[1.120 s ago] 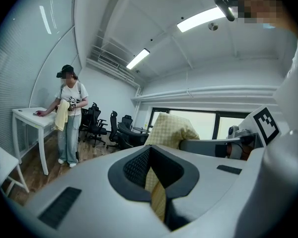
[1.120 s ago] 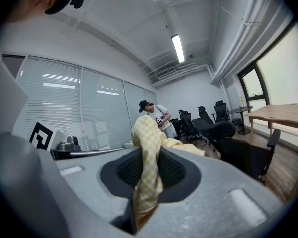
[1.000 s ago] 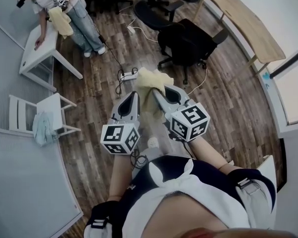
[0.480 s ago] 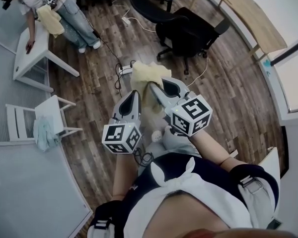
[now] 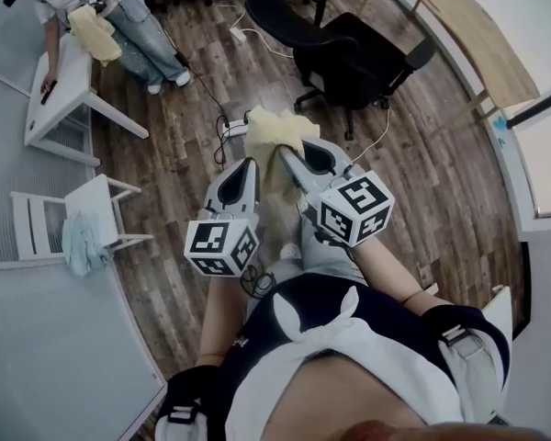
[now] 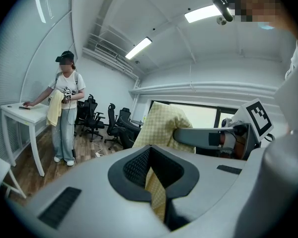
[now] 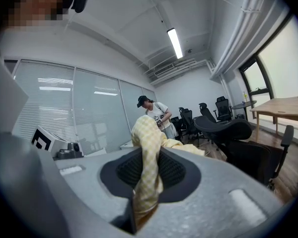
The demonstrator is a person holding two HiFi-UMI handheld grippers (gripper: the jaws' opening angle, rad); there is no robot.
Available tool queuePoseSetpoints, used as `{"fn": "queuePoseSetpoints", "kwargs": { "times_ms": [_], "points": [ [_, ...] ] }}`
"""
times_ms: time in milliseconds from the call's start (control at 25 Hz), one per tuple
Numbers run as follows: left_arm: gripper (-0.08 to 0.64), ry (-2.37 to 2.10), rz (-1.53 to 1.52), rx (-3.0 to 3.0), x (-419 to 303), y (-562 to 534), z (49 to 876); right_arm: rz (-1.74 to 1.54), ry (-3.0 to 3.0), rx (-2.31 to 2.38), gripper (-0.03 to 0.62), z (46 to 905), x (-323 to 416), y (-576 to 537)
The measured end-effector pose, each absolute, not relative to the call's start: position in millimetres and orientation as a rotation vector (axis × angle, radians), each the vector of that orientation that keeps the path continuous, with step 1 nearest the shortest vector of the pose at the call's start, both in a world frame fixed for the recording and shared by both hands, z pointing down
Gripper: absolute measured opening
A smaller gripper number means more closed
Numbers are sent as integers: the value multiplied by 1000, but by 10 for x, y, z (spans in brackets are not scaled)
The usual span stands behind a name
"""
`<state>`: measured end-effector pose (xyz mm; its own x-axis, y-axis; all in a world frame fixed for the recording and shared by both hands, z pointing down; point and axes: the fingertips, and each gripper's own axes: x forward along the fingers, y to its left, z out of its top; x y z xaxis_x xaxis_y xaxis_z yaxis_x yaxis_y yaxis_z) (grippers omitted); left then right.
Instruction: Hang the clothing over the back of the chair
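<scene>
**1. Operator (image 5: pixel 349 366).** Nearest item. Both arms fwd, one tong per hand, the two side by side in front of the torso.

**2. L gripper (image 5: pixel 245 165).** Jaws closed on the garment (image 5: pixel 274 141). Left gripper view: the dark pads (image 6: pixel 134 167) pinch a narrow fold of fabric. The rest of the cloth rises beyond the tips.

**3. R gripper (image 5: pixel 287 154).** Jaws clamped on the same garment. Right gripper view: fabric is bunched btwn the pads (image 7: pixel 175 171), humps up over the tips and hangs out below.

**4. Garment, condition.**
- Colour: pale yellow w/ a fine check weave.
- Form: soft and crumpled, gathered in a mound at the two sets of tips, w/ a strip hanging down btwn the tongs.
- Location: in the air, held by both tongs, clear of the wood floor (image 5: pixel 422 182). Not on any chair.

**5. Mid-room.** Power strip (image 5: pixel 234 129) w/ cables on the floor, under the garment as seen from the head view. Black office chair (image 5: pixel 349 58) stands beyond the tips, to the right, apart from the garment.

**6. Left side.** White chair (image 5: pixel 69 219) stands well apart from the tongs, w/ a pale blue-green cloth (image 5: pixel 78 246) draped at its seat.

**7. Far end.** White table (image 5: pixel 60 81), w/ a second person (image 5: pixel 142 12) beside it who holds a second yellow cloth (image 5: pixel 96 30). Wooden desk (image 5: pixel 468 39) at far right.
</scene>
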<state>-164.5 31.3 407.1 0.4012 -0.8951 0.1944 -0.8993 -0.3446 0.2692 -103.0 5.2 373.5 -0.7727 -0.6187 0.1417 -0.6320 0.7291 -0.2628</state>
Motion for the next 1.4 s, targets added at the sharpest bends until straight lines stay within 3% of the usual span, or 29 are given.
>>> {"fn": "queuePoseSetpoints", "kwargs": {
  "times_ms": [1400],
  "points": [
    [6, -1648, -23, 2298, -1742, -1066, 3956, 351, -2946, 907, 60, 3477, -1214, -1334]
  ]
}}
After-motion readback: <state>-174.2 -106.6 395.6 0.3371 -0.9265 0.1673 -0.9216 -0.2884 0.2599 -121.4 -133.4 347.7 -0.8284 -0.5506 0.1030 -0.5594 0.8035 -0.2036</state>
